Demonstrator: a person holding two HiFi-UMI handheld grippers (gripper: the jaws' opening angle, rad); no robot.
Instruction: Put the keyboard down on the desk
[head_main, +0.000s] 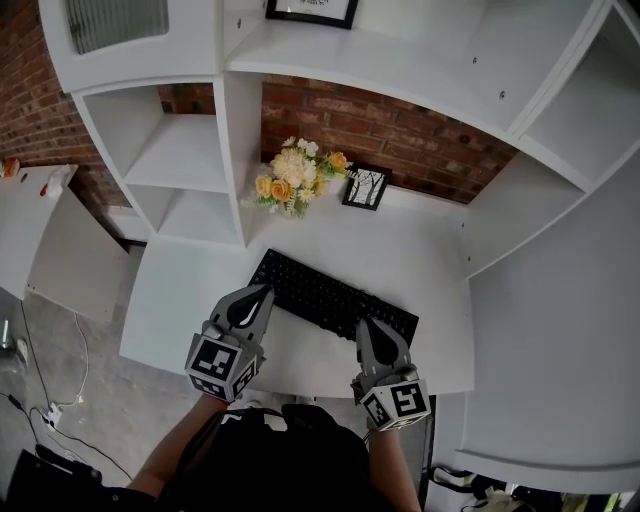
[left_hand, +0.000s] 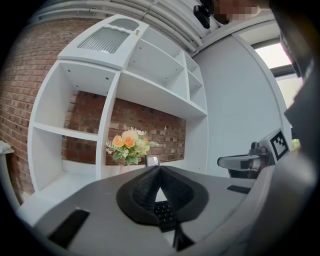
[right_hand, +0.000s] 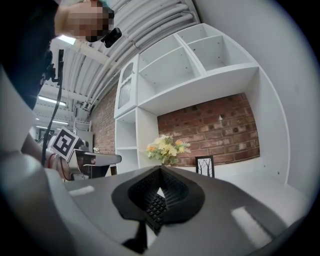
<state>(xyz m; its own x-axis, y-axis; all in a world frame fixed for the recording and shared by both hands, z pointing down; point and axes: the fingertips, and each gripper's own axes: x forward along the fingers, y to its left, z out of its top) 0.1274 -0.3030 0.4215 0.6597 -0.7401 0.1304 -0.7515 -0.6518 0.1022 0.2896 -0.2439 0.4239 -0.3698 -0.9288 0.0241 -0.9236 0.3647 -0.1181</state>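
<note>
A black keyboard (head_main: 330, 297) lies flat on the white desk (head_main: 420, 265), slanting from back left to front right. My left gripper (head_main: 264, 291) hovers at its near left end, jaws shut and empty. By the near right end my right gripper (head_main: 362, 323) is shut too, with nothing in it. In the left gripper view the jaws (left_hand: 160, 168) meet at their tips, and keyboard keys (left_hand: 164, 212) show through the gap below them. The right gripper view has the same closed tips (right_hand: 160, 168) over the keys (right_hand: 155, 207).
A yellow and white flower bouquet (head_main: 295, 178) and a small picture frame (head_main: 366, 187) stand at the back of the desk against the brick wall. White shelf units (head_main: 180, 160) flank the desk. Cables and a power strip (head_main: 48, 415) lie on the floor at left.
</note>
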